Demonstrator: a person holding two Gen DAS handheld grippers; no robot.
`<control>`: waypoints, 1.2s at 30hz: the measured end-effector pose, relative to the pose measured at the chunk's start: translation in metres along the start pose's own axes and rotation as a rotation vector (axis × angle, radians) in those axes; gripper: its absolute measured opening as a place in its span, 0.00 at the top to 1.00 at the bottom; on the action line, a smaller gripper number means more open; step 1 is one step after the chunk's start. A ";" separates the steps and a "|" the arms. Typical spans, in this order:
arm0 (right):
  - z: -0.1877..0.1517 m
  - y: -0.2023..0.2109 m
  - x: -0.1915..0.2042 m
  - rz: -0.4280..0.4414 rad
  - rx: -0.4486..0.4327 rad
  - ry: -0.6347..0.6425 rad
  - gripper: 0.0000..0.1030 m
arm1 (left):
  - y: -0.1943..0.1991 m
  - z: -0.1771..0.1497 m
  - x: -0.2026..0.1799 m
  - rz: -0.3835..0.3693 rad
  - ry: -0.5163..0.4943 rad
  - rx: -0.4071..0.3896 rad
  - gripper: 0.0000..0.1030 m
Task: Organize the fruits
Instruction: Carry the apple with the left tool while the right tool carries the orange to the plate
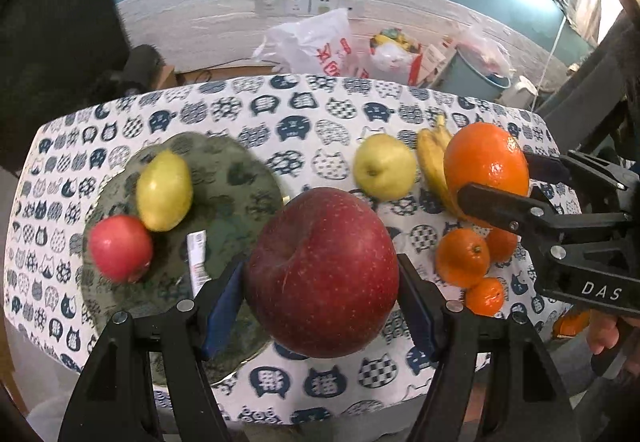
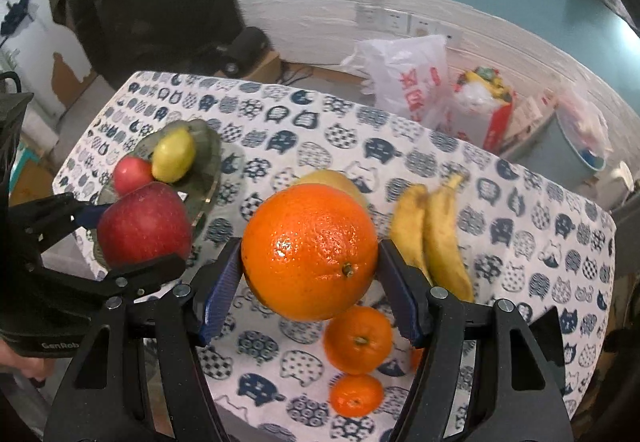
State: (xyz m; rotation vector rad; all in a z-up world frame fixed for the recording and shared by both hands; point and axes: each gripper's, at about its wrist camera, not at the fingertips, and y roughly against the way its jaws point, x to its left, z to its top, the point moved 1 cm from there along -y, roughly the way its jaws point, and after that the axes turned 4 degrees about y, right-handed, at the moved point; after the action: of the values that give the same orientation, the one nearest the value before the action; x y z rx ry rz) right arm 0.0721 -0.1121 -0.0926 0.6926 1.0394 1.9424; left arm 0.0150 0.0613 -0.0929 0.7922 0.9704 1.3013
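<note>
My left gripper (image 1: pixel 322 274) is shut on a large dark red apple (image 1: pixel 322 270) and holds it above the table beside the green plate (image 1: pixel 236 178). The plate holds a lemon (image 1: pixel 164 190) and a small red apple (image 1: pixel 120 248). My right gripper (image 2: pixel 310 262) is shut on a big orange (image 2: pixel 310 252), lifted above the cloth; it also shows in the left wrist view (image 1: pixel 486 162). On the cloth lie a yellow-green apple (image 1: pixel 384 166), bananas (image 2: pixel 436 238) and small tangerines (image 2: pixel 358 338).
The table has a white cloth with blue cat prints (image 1: pixel 296 122). A white label (image 1: pixel 198 262) lies on the plate. Plastic bags (image 1: pixel 316 42) and a bin (image 1: pixel 476 76) stand on the floor behind the table.
</note>
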 end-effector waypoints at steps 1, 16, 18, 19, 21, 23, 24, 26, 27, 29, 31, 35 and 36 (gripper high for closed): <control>0.003 -0.003 0.005 0.003 0.003 0.009 0.34 | 0.000 -0.002 0.005 0.005 0.009 0.000 0.29; 0.038 -0.030 0.075 0.056 0.012 0.119 0.34 | 0.010 -0.014 0.076 0.029 0.131 -0.006 0.29; 0.040 -0.035 0.083 0.062 0.018 0.130 0.34 | 0.010 -0.016 0.083 0.028 0.149 -0.005 0.29; 0.042 -0.038 0.087 0.066 0.023 0.136 0.34 | 0.010 -0.018 0.089 0.030 0.158 -0.003 0.29; 0.044 -0.043 0.095 0.073 0.031 0.146 0.34 | 0.008 -0.021 0.097 0.039 0.173 0.005 0.29; 0.047 -0.047 0.103 0.079 0.035 0.157 0.34 | 0.005 -0.025 0.106 0.046 0.194 0.017 0.29; 0.048 -0.049 0.107 0.083 0.036 0.163 0.34 | 0.004 -0.027 0.110 0.049 0.204 0.025 0.29; 0.050 -0.052 0.114 0.090 0.036 0.172 0.34 | 0.002 -0.029 0.117 0.051 0.217 0.031 0.29; 0.051 -0.053 0.117 0.096 0.039 0.175 0.34 | 0.001 -0.030 0.121 0.059 0.221 0.034 0.29; 0.053 -0.057 0.123 0.111 0.043 0.177 0.34 | -0.001 -0.031 0.126 0.072 0.227 0.040 0.29; 0.054 -0.062 0.129 0.125 0.050 0.178 0.34 | -0.004 -0.034 0.131 0.078 0.236 0.048 0.29; 0.054 -0.071 0.136 0.149 0.070 0.178 0.34 | -0.011 -0.038 0.139 0.082 0.252 0.072 0.29; 0.052 -0.073 0.136 0.153 0.075 0.177 0.34 | -0.012 -0.039 0.140 0.084 0.254 0.075 0.29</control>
State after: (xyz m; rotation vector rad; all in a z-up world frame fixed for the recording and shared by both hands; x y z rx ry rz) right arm 0.0694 0.0497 -0.1163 0.6672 1.2027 2.1360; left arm -0.0152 0.1970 -0.1378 0.7429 1.2045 1.4698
